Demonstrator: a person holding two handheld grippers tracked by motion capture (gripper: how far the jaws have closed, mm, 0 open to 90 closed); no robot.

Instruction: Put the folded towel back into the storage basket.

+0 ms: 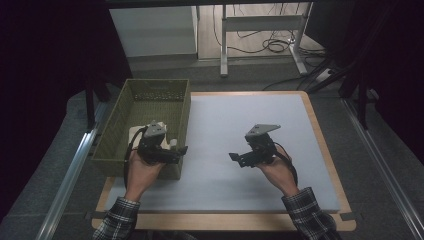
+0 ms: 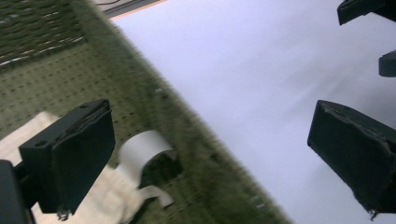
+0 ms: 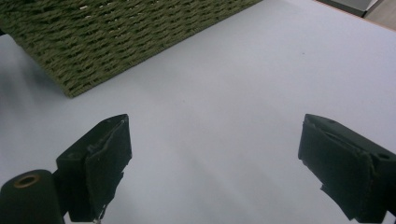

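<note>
The person's two forearms, in plaid sleeves, come in from the near edge and angle slightly toward each other. The left hand (image 1: pixel 141 167) grips the left gripper (image 1: pixel 181 149) from below, with the gripper pointing to the right, its grey plate on top and a cable looping down by the wrist. Its jaws stand wide apart. The right hand (image 1: pixel 276 169) holds the right gripper (image 1: pixel 234 157) pointing left, toward the other one, grey plate raised at the far side. Its jaws also stand wide apart. The two grippers are well apart.
</note>
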